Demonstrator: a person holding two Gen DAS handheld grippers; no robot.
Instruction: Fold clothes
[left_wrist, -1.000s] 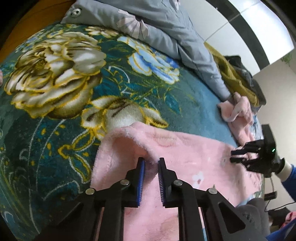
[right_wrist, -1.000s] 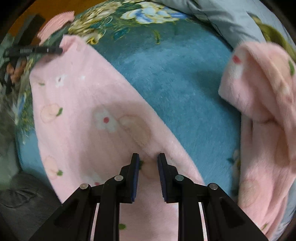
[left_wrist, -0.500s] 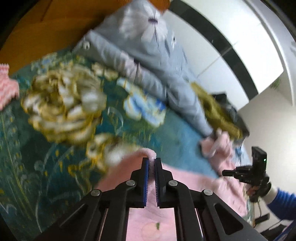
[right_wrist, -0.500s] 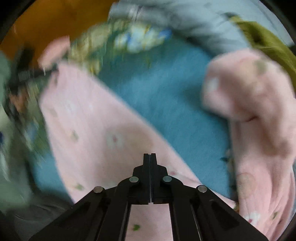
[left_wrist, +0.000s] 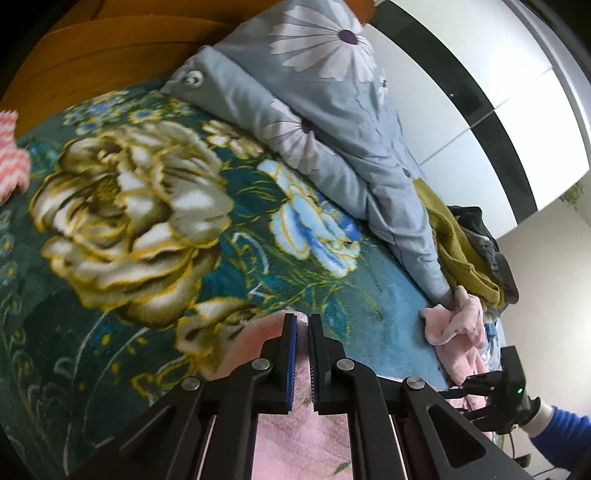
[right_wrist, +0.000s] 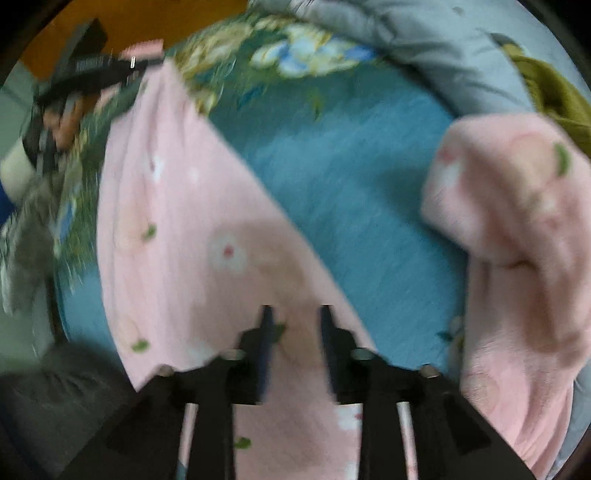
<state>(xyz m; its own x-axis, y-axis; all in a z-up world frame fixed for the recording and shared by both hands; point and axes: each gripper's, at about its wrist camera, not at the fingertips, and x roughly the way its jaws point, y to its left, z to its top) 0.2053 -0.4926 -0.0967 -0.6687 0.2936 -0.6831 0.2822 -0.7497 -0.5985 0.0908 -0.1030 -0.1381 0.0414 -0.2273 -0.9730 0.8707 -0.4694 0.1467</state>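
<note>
A pink fleece garment (left_wrist: 295, 443) with small flower prints lies across the bed. My left gripper (left_wrist: 302, 325) is shut on its raised corner, and fleece shows between the blue pads. In the right wrist view the same pink garment (right_wrist: 177, 221) spreads diagonally, with a bunched part (right_wrist: 517, 221) at the right. My right gripper (right_wrist: 295, 317) hovers over the garment's lower edge with its jaws opening; the pads stand apart from the cloth below. The left gripper (right_wrist: 103, 70) shows at the far corner, and the right gripper (left_wrist: 495, 391) appears at lower right.
A teal floral blanket (left_wrist: 129, 221) covers the bed. A grey-blue duvet (left_wrist: 332, 129) with daisies lies along the back, with a mustard garment (left_wrist: 458, 251) beside it. A wooden headboard (left_wrist: 92, 55) stands behind. A pink striped cloth (left_wrist: 11, 162) sits at the left edge.
My left gripper closed on the pink corner and lifted it, tilting upward. My right gripper shut fully, then opened again over the garment's edge.
</note>
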